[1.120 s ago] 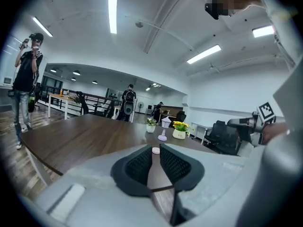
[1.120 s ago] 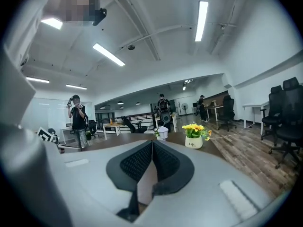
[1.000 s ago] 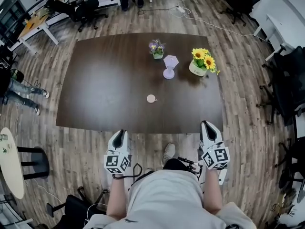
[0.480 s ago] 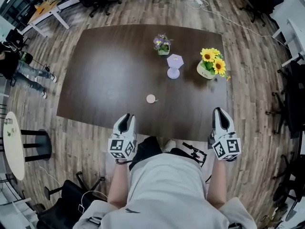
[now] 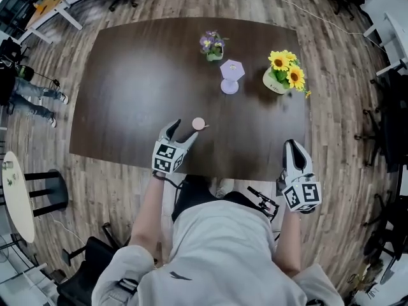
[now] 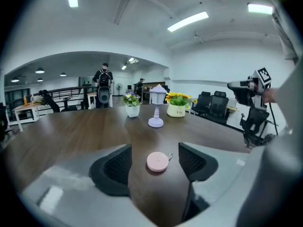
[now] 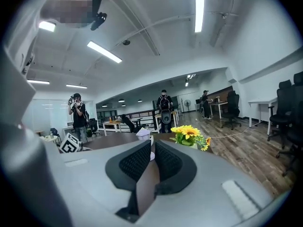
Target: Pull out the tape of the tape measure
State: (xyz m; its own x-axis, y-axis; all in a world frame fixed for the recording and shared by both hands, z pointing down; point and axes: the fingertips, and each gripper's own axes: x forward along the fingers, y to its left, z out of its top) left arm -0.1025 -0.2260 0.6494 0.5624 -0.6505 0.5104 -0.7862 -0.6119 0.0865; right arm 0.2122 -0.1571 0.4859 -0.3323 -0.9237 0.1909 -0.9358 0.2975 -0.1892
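Note:
A small round pink tape measure (image 5: 199, 123) lies flat on the dark brown table (image 5: 127, 88), near the front middle. My left gripper (image 5: 183, 131) has reached over the table. Its jaws are opening wide on either side of the tape measure (image 6: 157, 161), and the pads (image 6: 118, 167) do not touch it. A small metal tab sticks out at the tape measure's right. My right gripper (image 5: 292, 148) hovers at the table's front right edge. Its jaws (image 7: 151, 162) are just beginning to open, with only a narrow slit and nothing between them.
A lilac lamp-shaped stand (image 5: 229, 76), a small pot of purple flowers (image 5: 212, 44) and a pot of sunflowers (image 5: 281, 75) stand at the table's far side. Office chairs (image 5: 389, 113) and desks ring the room. People stand in the background (image 6: 103, 86).
My left gripper has moved forward from the table's edge to the tape measure, and its jaws have spread wide. My right gripper has stayed near the front right edge.

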